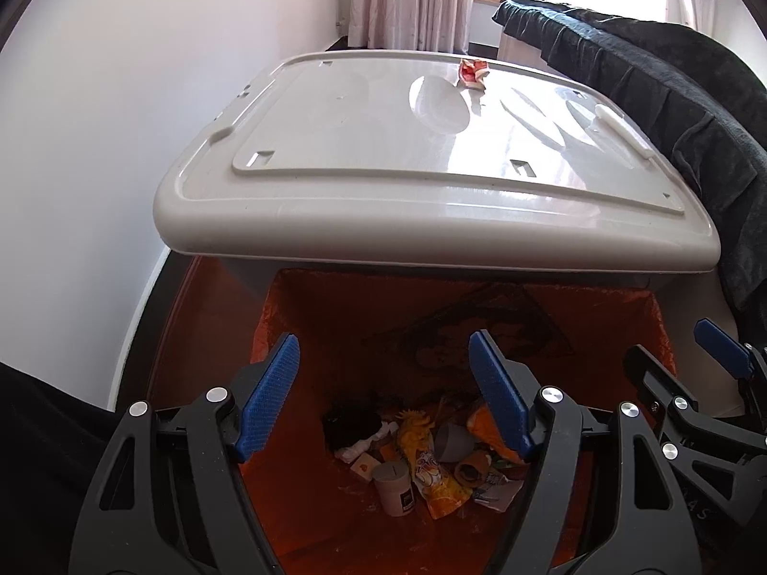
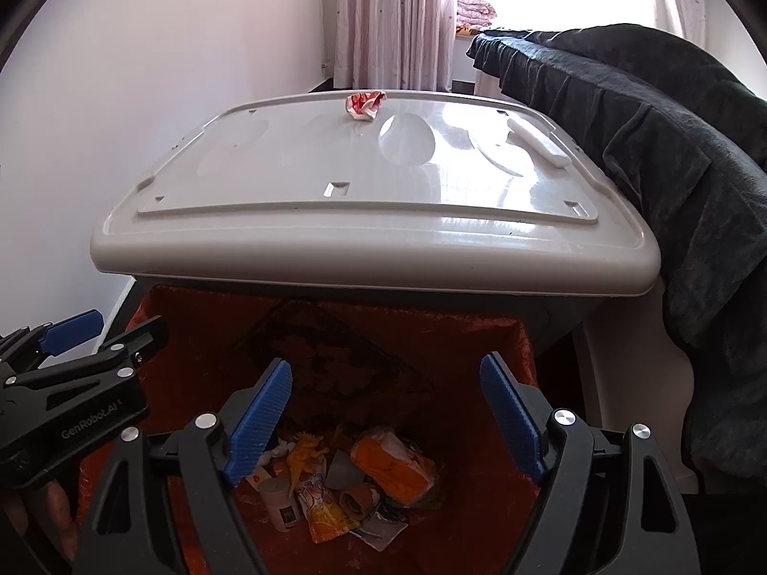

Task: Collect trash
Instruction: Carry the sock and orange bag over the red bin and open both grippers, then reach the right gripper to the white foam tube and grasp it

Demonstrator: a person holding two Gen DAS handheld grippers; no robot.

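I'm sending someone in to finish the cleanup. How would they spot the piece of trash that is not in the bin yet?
Find the big grey plastic lid lying flat behind the orange-lined bin. Near the lid's far edge, toward the curtain, sits a small crumpled wrapper. It is red and white and the only loose thing on the lid; all other litter lies at the bin's bottom.

Orange bin liner [image 1: 307,503], grey lid [image 1: 383,153]

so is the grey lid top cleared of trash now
No, a crumpled red and white wrapper lies on the grey lid near its far edge.
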